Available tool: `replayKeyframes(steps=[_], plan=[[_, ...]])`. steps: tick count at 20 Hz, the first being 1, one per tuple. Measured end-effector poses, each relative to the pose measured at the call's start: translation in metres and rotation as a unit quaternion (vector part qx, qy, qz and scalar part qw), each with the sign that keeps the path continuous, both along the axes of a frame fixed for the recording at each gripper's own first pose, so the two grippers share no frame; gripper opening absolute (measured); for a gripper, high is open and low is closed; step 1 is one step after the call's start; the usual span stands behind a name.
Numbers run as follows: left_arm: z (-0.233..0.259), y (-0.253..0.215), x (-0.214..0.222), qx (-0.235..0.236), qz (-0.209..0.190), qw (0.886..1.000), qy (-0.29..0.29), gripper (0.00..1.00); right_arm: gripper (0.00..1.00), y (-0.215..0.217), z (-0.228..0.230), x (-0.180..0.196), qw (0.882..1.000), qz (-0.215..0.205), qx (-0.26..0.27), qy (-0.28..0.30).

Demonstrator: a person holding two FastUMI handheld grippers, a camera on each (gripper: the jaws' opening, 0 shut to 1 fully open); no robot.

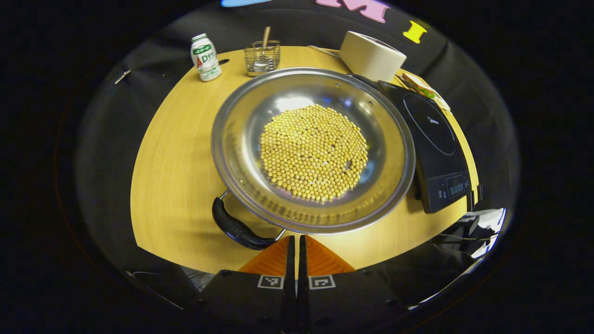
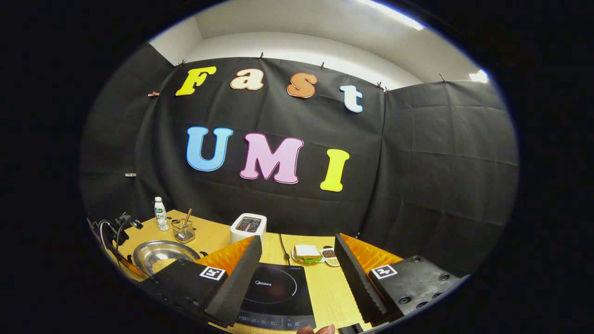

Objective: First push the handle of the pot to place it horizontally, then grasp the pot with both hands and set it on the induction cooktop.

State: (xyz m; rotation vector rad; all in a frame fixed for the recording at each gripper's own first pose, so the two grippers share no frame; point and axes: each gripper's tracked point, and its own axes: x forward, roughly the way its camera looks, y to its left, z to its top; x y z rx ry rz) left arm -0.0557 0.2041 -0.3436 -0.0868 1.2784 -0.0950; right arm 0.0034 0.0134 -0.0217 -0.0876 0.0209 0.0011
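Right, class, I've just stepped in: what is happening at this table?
A person holds two tongs. The left tongs, closed, hover by the black handle of a steel pot of yellow beans on the wooden table. The right tongs are open above the induction cooktop. The pot is not yet on it.

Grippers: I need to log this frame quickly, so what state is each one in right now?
Left gripper: shut, holding nothing, just short of the pot handle.
Right gripper: open, empty, above the induction cooktop.
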Motion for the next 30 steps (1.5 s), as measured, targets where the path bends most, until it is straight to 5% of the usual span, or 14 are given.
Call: replayKeyframes(steps=[15, 22, 30], plan=[[-0.015, 0.113, 0.067, 0.062, 0.107, 0.992, -0.013, 0.05, 0.98, 0.014, -0.017, 0.036, 1.0, -0.007, -0.011, 0.018], [-0.018, 0.14, 0.108, 0.105, 0.105, 0.988, -0.029, 0.05, 0.98, 0.018, -0.027, 0.047, 0.999, -0.015, -0.016, 0.032], [0.01, 0.148, 0.096, 0.128, 0.139, 0.978, -0.093, 0.05, 0.98, 0.036, -0.036, 0.052, 0.999, -0.001, -0.014, 0.042]])
